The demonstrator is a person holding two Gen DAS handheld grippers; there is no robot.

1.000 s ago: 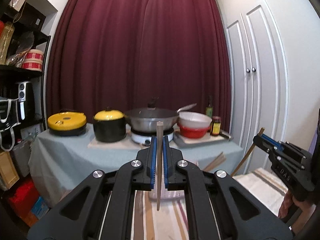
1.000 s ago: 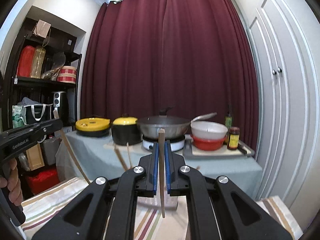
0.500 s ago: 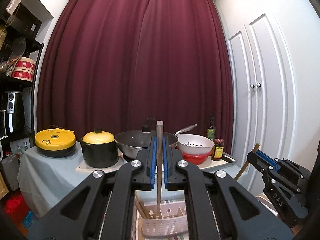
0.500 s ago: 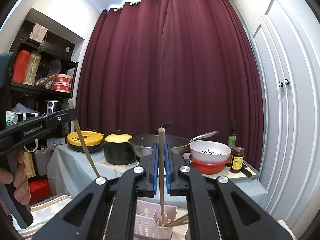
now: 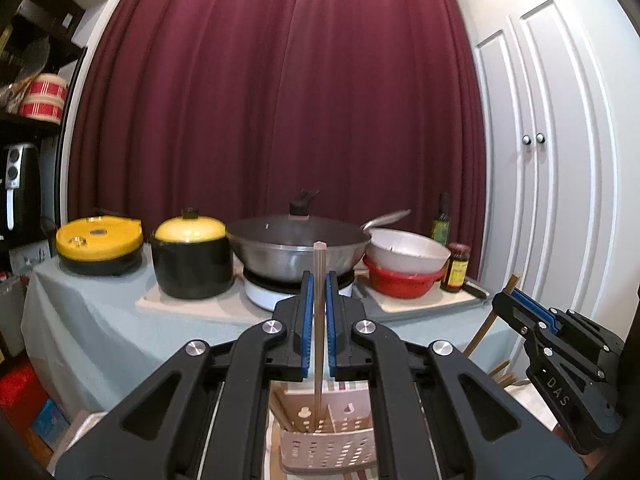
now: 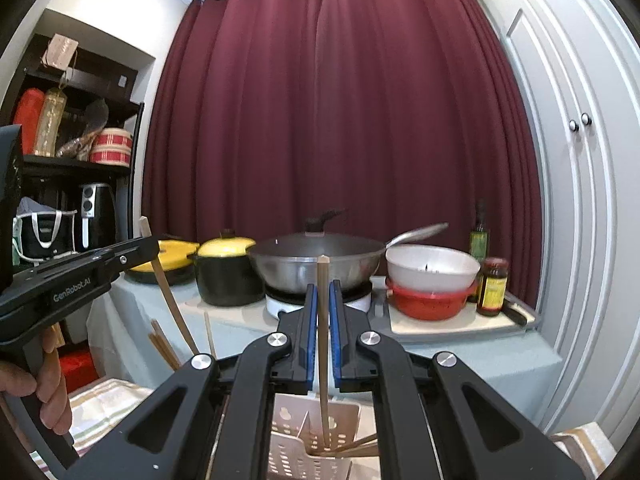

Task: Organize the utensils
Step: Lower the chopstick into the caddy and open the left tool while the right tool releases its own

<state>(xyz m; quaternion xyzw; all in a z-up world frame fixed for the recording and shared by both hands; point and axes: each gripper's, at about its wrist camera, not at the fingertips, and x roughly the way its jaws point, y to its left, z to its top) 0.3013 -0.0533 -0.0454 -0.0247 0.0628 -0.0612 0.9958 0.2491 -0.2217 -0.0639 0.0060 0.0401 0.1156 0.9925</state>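
1. Left hand-held gripper [image 5: 317,320] is clamping one upright chopstick [image 5: 319,332], its tip hanging over the perforated basket [image 5: 328,446] just below.
2. Right hand-held gripper [image 6: 322,332] is pinching another chopstick [image 6: 323,344], the tip seemingly inside that basket.

Left claw [image 5: 317,320] and right claw [image 6: 323,328] both level, jaws clamped, a hand [image 6: 38,396] on the left grip.

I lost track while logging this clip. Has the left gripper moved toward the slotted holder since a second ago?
Yes. The left gripper, shut on a chopstick, has advanced: the utensil holder now sits beneath its tip, and the wok looms larger.
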